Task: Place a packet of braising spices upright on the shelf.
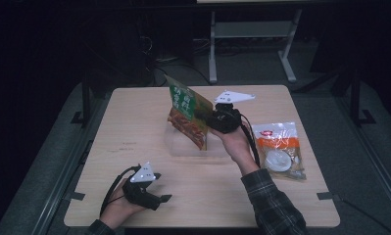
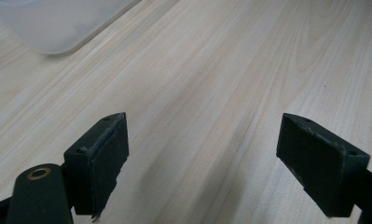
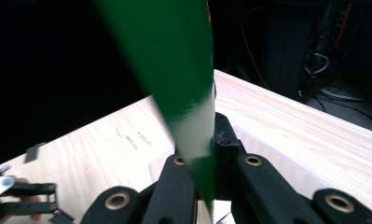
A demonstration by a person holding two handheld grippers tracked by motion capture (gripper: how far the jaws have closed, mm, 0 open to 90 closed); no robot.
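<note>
right gripper (image 1: 213,119) clamps the green food pouch (image 1: 187,113) by its right edge, fingers (image 3: 226,140) pinched tight on the thin foil, holding it upright above a clear plastic tray (image 1: 179,145) at mid table (image 1: 134,112). left gripper (image 1: 159,199) rests near the front-left edge, fingers (image 2: 99,161) spread wide, nothing between them.

judgement: step in hand looks like lowering the pouch into the tray. best to keep the grip firm, let the bottom edge land inside the rim, then tip it flat before letting go; a floppy pouch could catch the rim or nudge the light tray.

pouch: glossy, flat, printed green over a brown food photo. tray: translucent, rounded corners, shallow. table: pale wood grain, matte. second packet (image 1: 280,149), clear film with orange print, lies flat at the right.
</note>
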